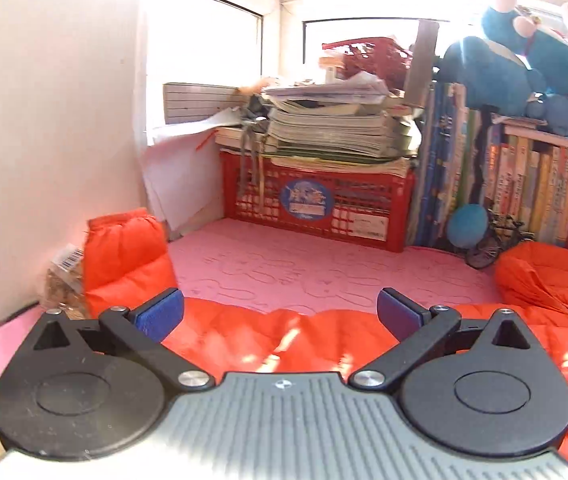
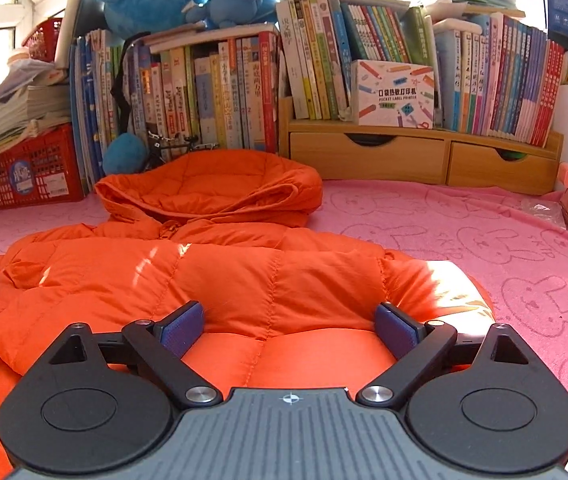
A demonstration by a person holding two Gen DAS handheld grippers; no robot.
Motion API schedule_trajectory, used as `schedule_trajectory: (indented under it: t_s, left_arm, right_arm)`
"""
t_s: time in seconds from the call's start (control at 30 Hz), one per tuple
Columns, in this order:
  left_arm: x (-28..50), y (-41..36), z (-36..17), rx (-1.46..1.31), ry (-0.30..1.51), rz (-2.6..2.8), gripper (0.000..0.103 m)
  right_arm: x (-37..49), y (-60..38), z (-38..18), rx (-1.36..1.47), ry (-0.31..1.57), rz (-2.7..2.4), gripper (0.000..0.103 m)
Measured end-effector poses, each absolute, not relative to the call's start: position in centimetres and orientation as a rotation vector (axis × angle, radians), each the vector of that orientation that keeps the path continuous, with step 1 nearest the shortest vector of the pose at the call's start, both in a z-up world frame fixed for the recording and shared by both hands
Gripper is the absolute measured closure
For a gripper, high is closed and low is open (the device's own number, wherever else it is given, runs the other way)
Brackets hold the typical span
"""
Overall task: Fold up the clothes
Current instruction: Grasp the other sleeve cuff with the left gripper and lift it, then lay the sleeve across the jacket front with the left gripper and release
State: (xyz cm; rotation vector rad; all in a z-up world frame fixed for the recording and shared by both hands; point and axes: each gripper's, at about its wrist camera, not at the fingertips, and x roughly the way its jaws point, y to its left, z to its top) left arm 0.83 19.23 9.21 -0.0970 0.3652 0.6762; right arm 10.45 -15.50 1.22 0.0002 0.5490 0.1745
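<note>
Both grippers stood wide open over the orange jacket point(image 2: 211, 280) on the pink blanket point(image 2: 484, 240); the right gripper point(image 2: 290, 330) was nearer, a folded puffy edge between its fingers; the left gripper point(image 1: 279, 314) hovered above the hem, the hood point(image 2: 219, 184) lying ahead.

We see the orange jacket point(image 2: 219, 280) as quilted cloth with a faint sheen, puffy and stitched in panels. Under it the pink cover point(image 2: 464, 240) on the table looks like soft matt fabric embossed with rabbit outlines. The left hand-held gripper point(image 1: 279, 314) and the right hand-held gripper point(image 2: 290, 328) are matt black plastic with shiny metal pivot screws, and their pads point(image 2: 181, 330) carry a blue, finely textured facing. The red crate point(image 1: 316, 204) is glossy lattice plastic, the drawer unit point(image 2: 404, 156) smooth pale wood, the blue toys point(image 1: 512, 60) plush.
</note>
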Motion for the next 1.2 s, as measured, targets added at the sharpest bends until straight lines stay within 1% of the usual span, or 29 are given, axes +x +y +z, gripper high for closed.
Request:
schedule_trajectory:
  t_s: [0.1,0.3,0.33,0.37,0.4,0.43,0.47,0.5,0.53,0.57,0.87,1.07,1.2]
  left_arm:
    - [0.1,23.6,9.3,-0.090,0.384,0.851,0.000]
    - [0.5,28.2,7.7,-0.104,0.384,0.837,0.001]
    - [0.9,28.8,7.2,-0.148,0.399,0.836,0.012]
    - [1.3,29.4,6.7,-0.192,0.414,0.834,0.030]
    - [1.6,30.0,6.3,-0.236,0.426,0.832,0.039]
    - [1.7,30.3,5.9,-0.276,0.428,0.828,0.055]
    - [1.7,30.5,5.6,-0.308,0.423,0.820,0.064]
    - [1.6,30.6,5.3,-0.335,0.415,0.812,0.067]
    - [1.5,30.7,5.2,-0.356,0.406,0.803,0.075]
    - [1.3,30.5,5.2,-0.359,0.396,0.792,0.086]
    - [2.0,26.2,7.1,-0.242,0.348,0.626,0.093]
    - [3.7,23.2,8.9,-0.331,0.313,0.447,0.094]
    - [5.0,18.2,11.1,-0.330,0.262,0.277,0.094]
  right_arm:
    - [10.6,-15.6,1.3,0.001,0.551,0.174,0.009]
    - [10.8,-15.5,1.3,-0.008,0.560,0.173,0.007]
    - [10.8,-15.5,1.3,-0.009,0.561,0.173,0.007]
    - [10.8,-15.5,1.3,-0.010,0.563,0.172,0.006]
    - [10.8,-15.5,1.3,-0.010,0.564,0.172,0.006]
    - [10.8,-15.5,1.3,-0.009,0.564,0.171,0.006]
    - [10.8,-15.5,1.3,-0.009,0.565,0.170,0.006]
    - [10.8,-15.5,1.3,-0.009,0.565,0.170,0.006]
    - [10.8,-15.5,1.3,-0.009,0.566,0.169,0.005]
    - [10.8,-15.4,1.3,-0.010,0.567,0.169,0.005]
    - [11.0,-15.5,1.2,-0.007,0.576,0.174,0.002]
    - [11.1,-15.6,1.2,0.001,0.580,0.180,0.000]
    - [11.2,-15.7,1.1,0.010,0.588,0.184,0.000]
